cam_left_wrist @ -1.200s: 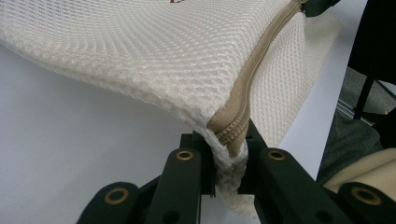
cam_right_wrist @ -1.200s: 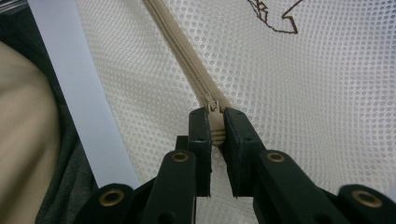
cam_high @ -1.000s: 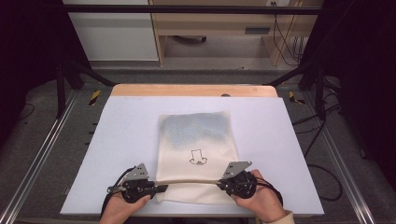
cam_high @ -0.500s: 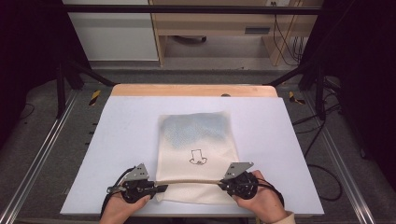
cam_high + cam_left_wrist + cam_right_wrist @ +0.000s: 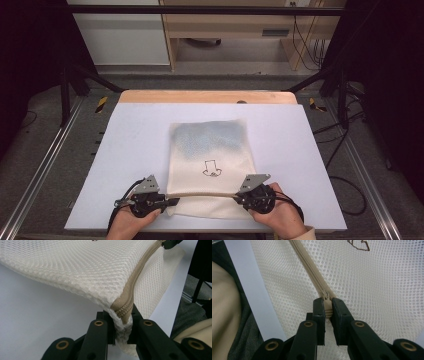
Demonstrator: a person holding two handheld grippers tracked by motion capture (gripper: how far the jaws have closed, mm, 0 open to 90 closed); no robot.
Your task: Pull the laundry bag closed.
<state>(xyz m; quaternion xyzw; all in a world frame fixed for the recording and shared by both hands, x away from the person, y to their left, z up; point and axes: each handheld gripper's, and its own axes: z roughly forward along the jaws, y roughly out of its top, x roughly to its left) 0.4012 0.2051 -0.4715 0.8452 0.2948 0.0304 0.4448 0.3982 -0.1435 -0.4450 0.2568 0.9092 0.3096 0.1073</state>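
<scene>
High view: mesh bag (image 5: 210,165) flat mid-tabletop (image 5: 300,150), zipper (image 5: 205,194) along near edge; left tool (image 5: 172,202) and right tool (image 5: 237,196) clamp its ends. Left gripper view: tool closed on bag corner w/ zip end; thin bite, could slip if pulled. Right gripper view: tool closed on zip pull (image 5: 327,310); may pop off or snag the mesh. Bag contents can't be made out.
</scene>
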